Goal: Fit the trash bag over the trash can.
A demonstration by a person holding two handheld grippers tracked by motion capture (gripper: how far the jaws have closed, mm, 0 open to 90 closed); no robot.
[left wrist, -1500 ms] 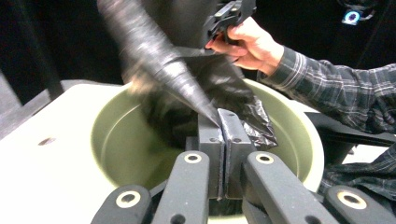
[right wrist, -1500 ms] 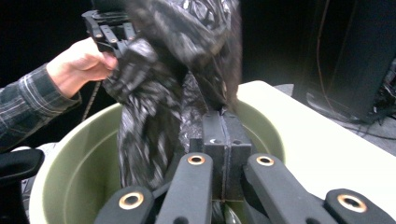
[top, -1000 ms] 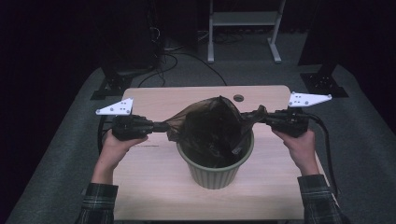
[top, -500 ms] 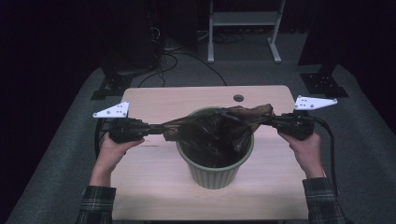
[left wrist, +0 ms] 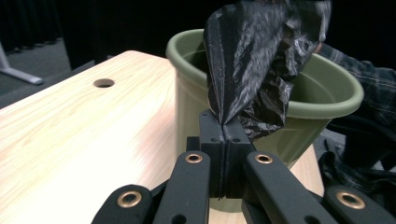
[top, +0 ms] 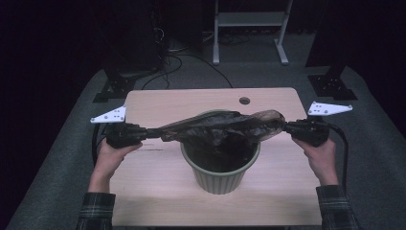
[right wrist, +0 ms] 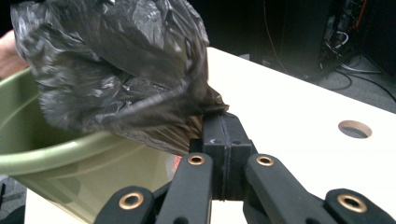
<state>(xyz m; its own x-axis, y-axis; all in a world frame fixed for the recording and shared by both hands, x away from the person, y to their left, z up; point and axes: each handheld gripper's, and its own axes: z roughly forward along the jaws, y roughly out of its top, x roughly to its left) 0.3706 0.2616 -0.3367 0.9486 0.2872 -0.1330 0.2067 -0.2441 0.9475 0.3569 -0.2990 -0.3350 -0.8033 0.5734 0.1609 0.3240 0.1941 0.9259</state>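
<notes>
You held the black plastic bag (top: 220, 128) stretched across the top of the green bin (top: 220, 175), which stood on the bench (top: 158, 191) near its middle, a little toward your side. Your left tongs (top: 158, 132) were clamped tight on the bag's left edge, the film bunched into a narrow pleat between the closed jaws, as the left gripper view (left wrist: 225, 126) showed it. Your right tongs (top: 286, 127) were likewise pinched shut on the bag's right edge, the plastic gathered at the jaw tips in the right gripper view (right wrist: 223, 121). The bag's lower part hung down inside the bin's mouth, while its upper edge ran taut from tongs to tongs just above the rim. Each tongs sat just outside the bin, one at its left, one at its right. A round hole (top: 244, 100) lay in the bench's far side, beyond the bin.
</notes>
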